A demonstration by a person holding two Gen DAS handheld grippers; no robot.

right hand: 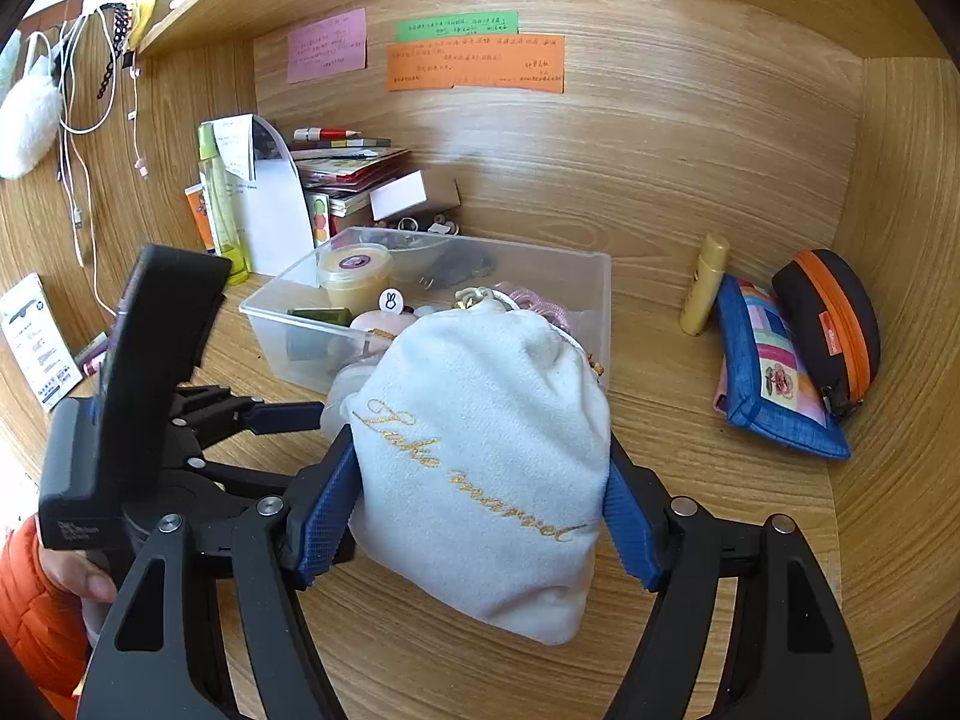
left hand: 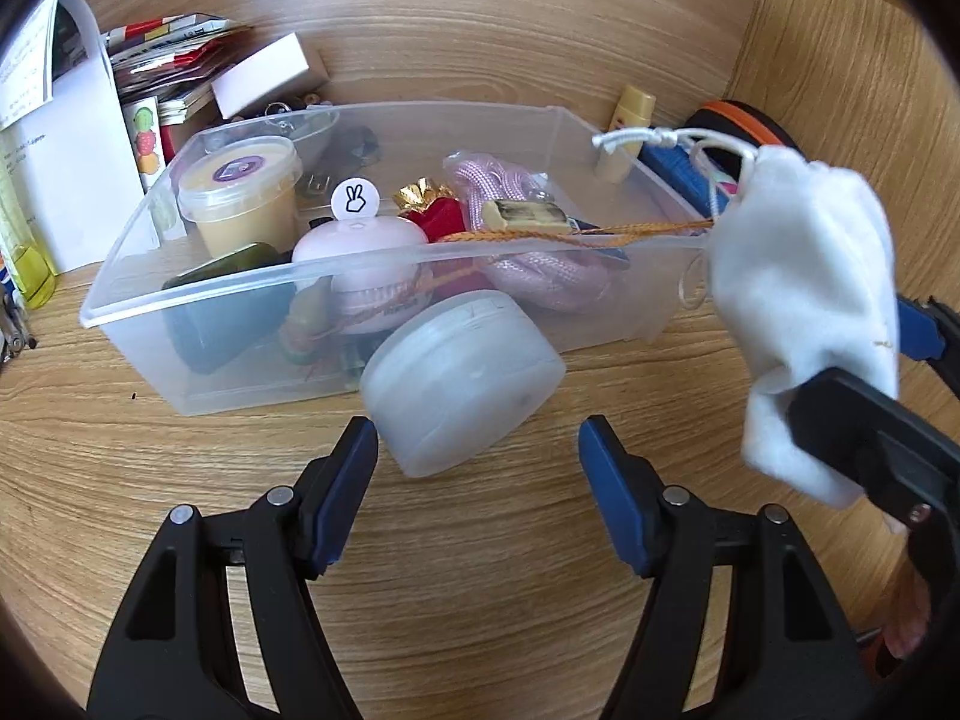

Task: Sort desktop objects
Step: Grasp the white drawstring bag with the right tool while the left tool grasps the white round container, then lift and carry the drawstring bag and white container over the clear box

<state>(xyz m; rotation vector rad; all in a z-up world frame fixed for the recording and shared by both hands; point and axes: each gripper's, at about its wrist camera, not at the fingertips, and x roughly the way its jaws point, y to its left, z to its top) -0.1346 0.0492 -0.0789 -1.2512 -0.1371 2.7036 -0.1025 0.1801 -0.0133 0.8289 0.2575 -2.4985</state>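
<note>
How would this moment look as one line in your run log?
right gripper: shut on white pouch | left gripper: open by round white tub | clear bin: part-filled

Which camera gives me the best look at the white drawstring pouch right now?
The right wrist view: the white pouch fills the centre, gold lettering facing the lens, pinched between the right gripper pads. The left wrist view shows it only from the side at the right edge, with its knotted cord over the clear bin.
</note>
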